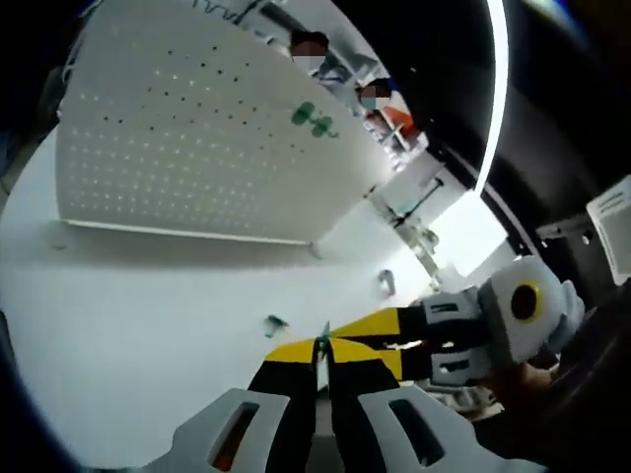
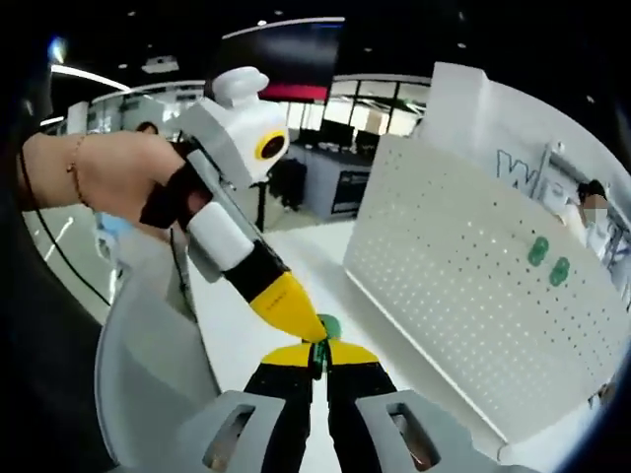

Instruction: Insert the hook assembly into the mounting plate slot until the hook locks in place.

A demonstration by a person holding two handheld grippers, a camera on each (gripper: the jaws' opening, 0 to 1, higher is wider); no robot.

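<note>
Left gripper [image 1: 322,357] and right gripper [image 2: 318,357] meet tip to tip, both clamped on one small green hook [image 2: 327,326] above the white table [image 1: 128,325]. Pegboard [image 2: 473,296] stands well apart, two green hooks [image 2: 548,258] already mounted; another hook [image 1: 275,323] lies on the table. I'd settle one firm hold first, release the other, then line the prongs square to the holes before pushing.
</note>
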